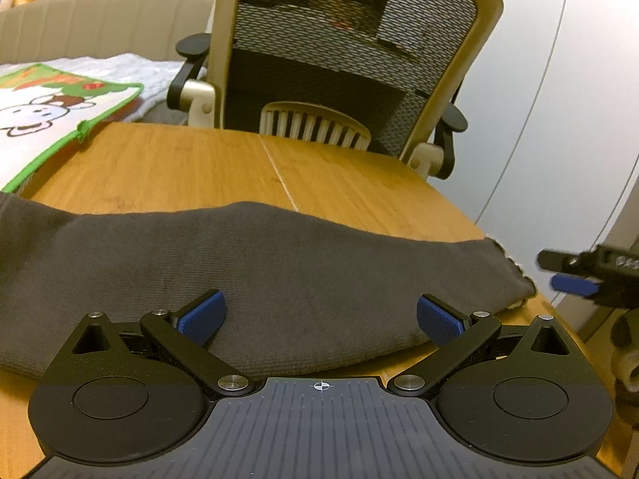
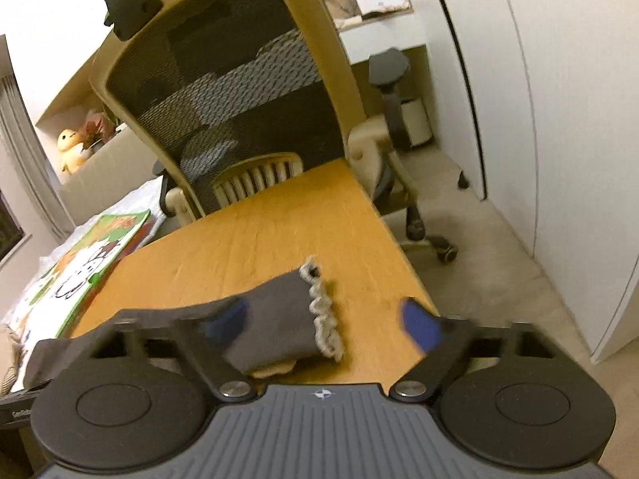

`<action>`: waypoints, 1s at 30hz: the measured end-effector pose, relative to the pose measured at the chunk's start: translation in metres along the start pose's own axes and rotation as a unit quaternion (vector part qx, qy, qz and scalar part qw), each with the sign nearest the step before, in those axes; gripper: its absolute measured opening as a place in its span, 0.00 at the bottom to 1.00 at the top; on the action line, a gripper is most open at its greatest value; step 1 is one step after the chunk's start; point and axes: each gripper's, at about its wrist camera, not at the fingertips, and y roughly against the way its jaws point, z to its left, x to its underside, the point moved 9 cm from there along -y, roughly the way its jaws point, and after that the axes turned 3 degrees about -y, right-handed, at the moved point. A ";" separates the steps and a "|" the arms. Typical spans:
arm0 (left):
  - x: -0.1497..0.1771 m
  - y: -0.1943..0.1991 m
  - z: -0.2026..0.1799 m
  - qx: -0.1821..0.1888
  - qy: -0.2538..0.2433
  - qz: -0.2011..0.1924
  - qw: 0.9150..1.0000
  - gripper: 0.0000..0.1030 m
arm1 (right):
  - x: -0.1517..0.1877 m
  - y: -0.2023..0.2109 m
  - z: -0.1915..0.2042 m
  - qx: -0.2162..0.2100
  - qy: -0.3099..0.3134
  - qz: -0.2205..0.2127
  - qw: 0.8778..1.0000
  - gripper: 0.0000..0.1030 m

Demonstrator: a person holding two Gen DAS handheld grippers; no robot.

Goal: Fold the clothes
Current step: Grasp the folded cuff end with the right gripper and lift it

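With both grippers' fingers (image 1: 201,316) wide apart, grey garment (image 1: 255,279) ungripped

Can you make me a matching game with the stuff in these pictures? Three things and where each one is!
Things:
1. dark grey garment
2. cartoon cloth with green edge
3. mesh office chair

Places:
A. behind the far edge of the wooden table
B. at the table's left side
C. lying on the table right in front of the open left gripper

Pairs: 1-C, 2-B, 3-A
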 end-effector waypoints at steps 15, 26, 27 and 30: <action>-0.001 0.001 0.000 0.011 0.015 -0.006 1.000 1.00 | 0.016 -0.003 -0.015 0.007 -0.096 0.030 0.995 0.37; -0.002 0.001 0.002 0.014 0.020 -0.008 1.000 1.00 | 0.025 0.003 -0.023 -0.029 -0.218 0.069 0.973 0.37; -0.002 0.001 0.002 0.015 0.021 -0.008 1.000 1.00 | 0.025 0.004 -0.025 -0.029 -0.227 0.066 0.971 0.38; -0.002 0.001 0.003 0.017 0.023 -0.009 1.000 1.00 | 0.023 -0.003 -0.026 -0.030 -0.244 0.063 0.967 0.38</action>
